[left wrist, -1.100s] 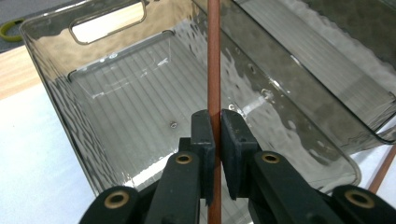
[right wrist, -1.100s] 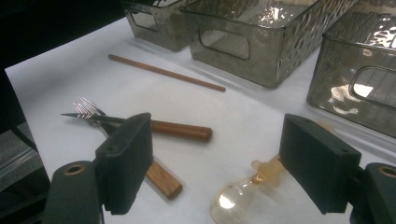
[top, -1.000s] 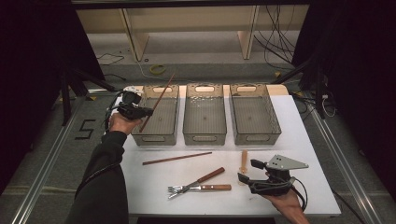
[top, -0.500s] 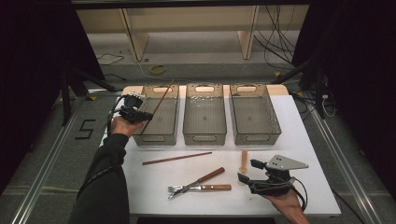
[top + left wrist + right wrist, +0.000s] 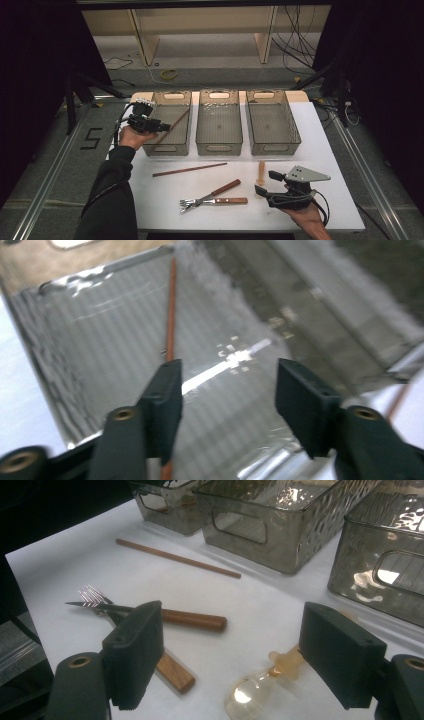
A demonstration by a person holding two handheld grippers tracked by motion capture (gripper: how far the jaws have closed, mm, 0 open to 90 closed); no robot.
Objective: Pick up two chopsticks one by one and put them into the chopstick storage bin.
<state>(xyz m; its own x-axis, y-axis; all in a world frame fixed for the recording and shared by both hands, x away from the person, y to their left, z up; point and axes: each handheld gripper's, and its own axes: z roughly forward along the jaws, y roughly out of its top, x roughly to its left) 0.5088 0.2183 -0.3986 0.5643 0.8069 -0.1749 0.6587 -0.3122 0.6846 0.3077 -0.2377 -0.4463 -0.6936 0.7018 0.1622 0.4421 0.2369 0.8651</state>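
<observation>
My left gripper (image 5: 161, 127) hangs over the left smoky clear plastic bin (image 5: 150, 148); its jaws have just been opening, letting the thin brown wooden chopstick (image 5: 171, 320) lean inside toward one o'clock. My right gripper (image 5: 235, 655) waits agape above the amber plastic spoon (image 5: 250, 692).

Three bins (image 5: 219, 127); two chopsticks (image 5: 189, 169)

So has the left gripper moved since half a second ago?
Barely: the left gripper still hangs over the leftmost bin; its jaws have just opened, releasing the chopstick.
</observation>
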